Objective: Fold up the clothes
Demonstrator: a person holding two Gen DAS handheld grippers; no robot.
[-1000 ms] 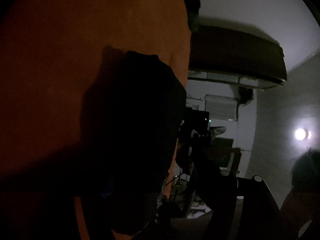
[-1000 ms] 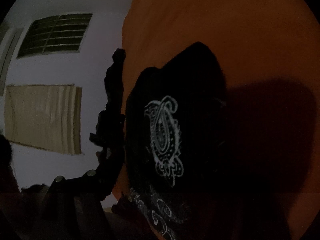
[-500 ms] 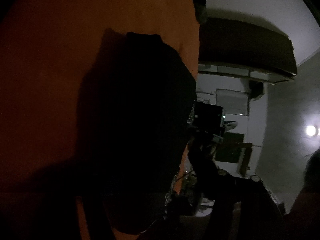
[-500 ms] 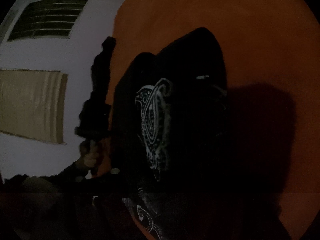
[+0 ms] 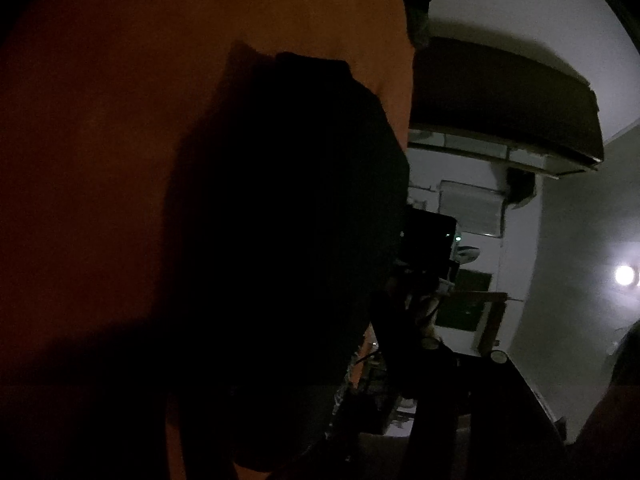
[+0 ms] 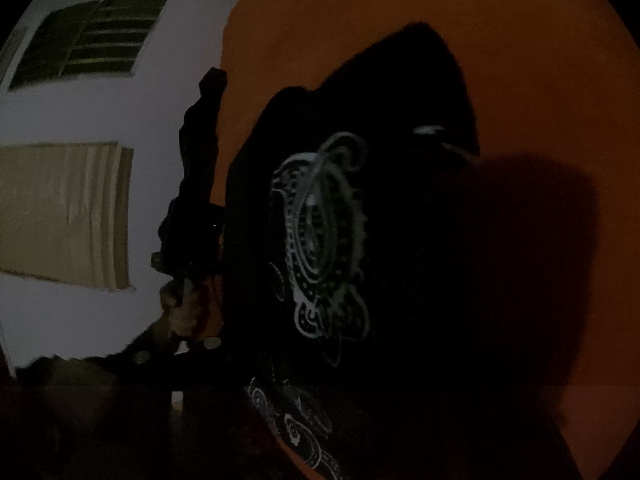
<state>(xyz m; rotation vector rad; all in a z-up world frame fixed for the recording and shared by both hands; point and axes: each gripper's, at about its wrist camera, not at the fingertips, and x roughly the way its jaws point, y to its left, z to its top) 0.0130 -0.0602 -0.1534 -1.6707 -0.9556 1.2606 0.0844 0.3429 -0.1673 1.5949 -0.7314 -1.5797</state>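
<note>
The right jaws are opening, and whether either pair is holding cloth I cannot tell in this dim light. A dark paisley-printed garment (image 6: pixel 320 232) is lying bunched on the orange bed (image 6: pixel 520 60); next, each needs a firm pinch on an edge.

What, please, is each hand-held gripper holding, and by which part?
It cannot be told. A black garment with a white paisley print hangs close before both cameras against the orange surface, hiding the fingers.
</note>
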